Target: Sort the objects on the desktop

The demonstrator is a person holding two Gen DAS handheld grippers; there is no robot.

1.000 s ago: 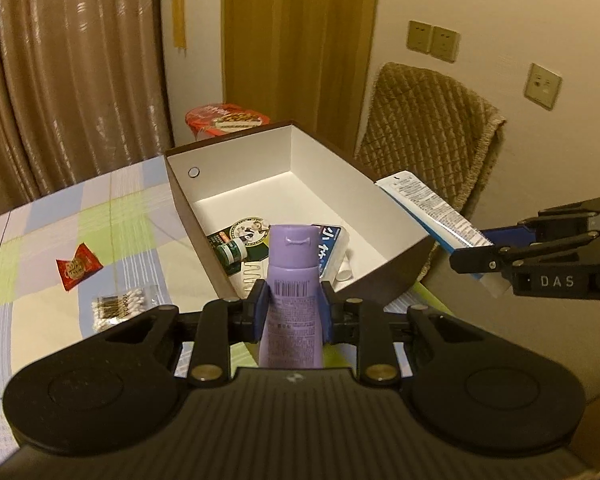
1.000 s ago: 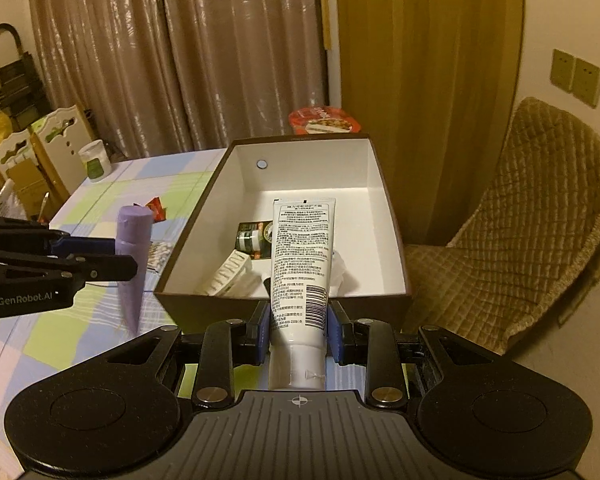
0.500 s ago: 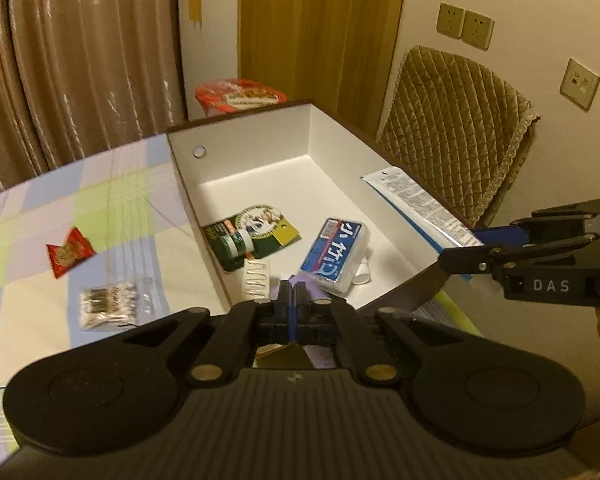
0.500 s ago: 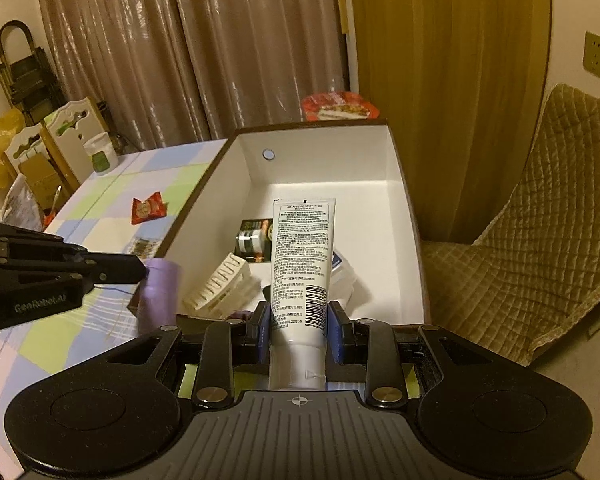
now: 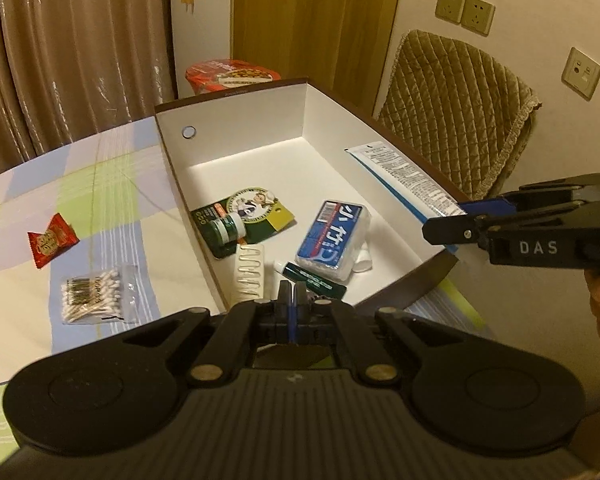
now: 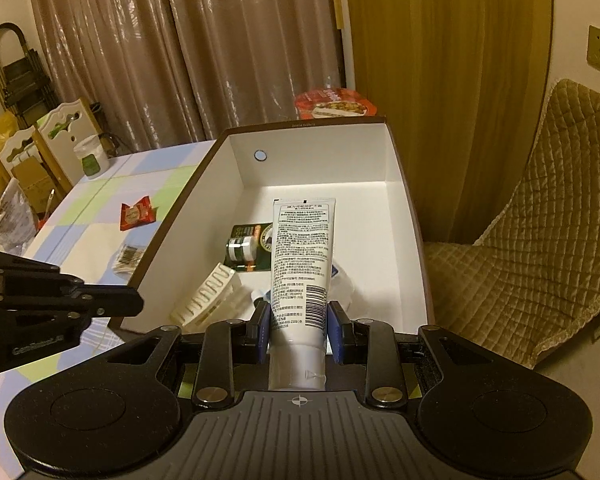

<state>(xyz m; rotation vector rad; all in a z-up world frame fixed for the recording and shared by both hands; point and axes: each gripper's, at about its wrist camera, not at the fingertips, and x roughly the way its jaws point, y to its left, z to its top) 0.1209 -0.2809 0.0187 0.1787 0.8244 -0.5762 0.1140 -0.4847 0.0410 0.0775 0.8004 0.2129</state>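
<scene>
My left gripper (image 5: 291, 292) is shut with nothing between its fingers, just above the near edge of the brown box with white inside walls (image 5: 240, 132). No purple tube shows in either view. My right gripper (image 6: 300, 314) is shut on a white tube (image 6: 304, 248) with printed text, holding it near its cap above the box (image 6: 312, 152). In the left wrist view the right gripper (image 5: 448, 224) and the white tube (image 5: 400, 172) hang over the box's right wall. The left gripper (image 6: 136, 304) shows at the left in the right wrist view.
In the box lie a blue-white pack (image 5: 332, 236), a green jar on a card (image 5: 240, 220), a white ribbed clip (image 5: 250, 276) and a small dark tube (image 5: 314, 278). On the checked cloth lie a red snack packet (image 5: 52, 240) and cotton swabs (image 5: 92, 296). A noodle bowl (image 5: 232, 74) stands behind; a quilted chair (image 5: 456, 108) at right.
The purple tube has left the left gripper and dropped out of sight, and that gripper's jaws have closed. Both grippers have moved forward and down toward the box.
</scene>
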